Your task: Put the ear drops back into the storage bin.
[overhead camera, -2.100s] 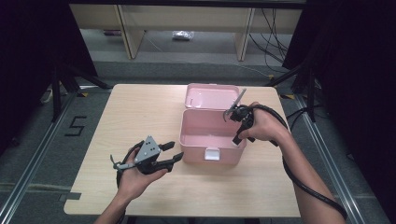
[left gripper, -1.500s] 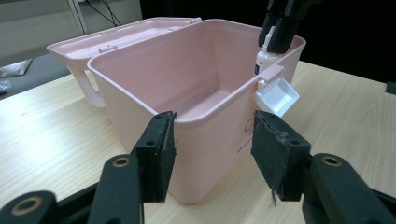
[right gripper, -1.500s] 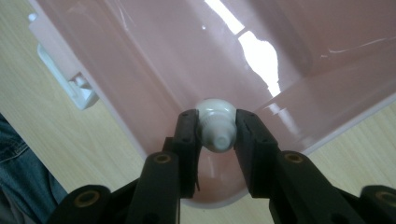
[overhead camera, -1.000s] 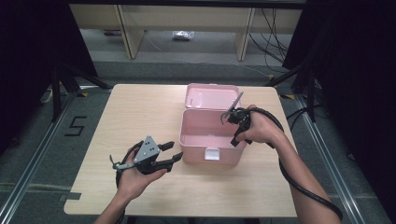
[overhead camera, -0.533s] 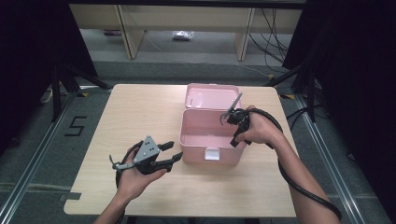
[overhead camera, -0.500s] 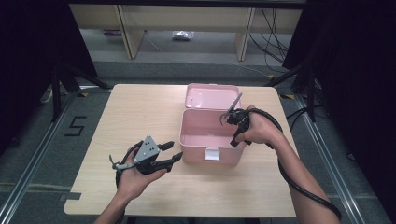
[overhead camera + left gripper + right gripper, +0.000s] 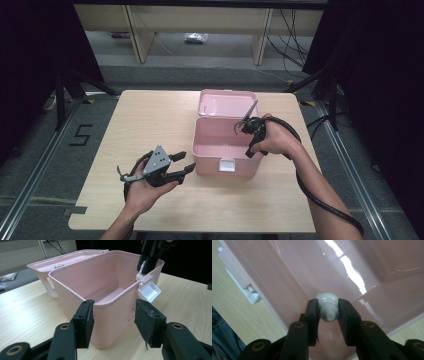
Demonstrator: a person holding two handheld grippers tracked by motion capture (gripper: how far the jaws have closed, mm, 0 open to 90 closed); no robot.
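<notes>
Pink box (image 7: 225,150) open at table centre, lid back. Your right gripper (image 7: 328,308) poised over its cavity, jaws clamped on white tube (image 7: 327,305), long axis pointing down into box. Left gripper (image 7: 113,315) unclenched, empty, just beside front wall.

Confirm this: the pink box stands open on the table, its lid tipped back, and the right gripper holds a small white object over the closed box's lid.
Not quite. The right gripper holds the small white object over the open inside of the pink box, not over a closed lid; the right gripper view shows the pink interior below it. The lid is indeed tipped back.
</notes>
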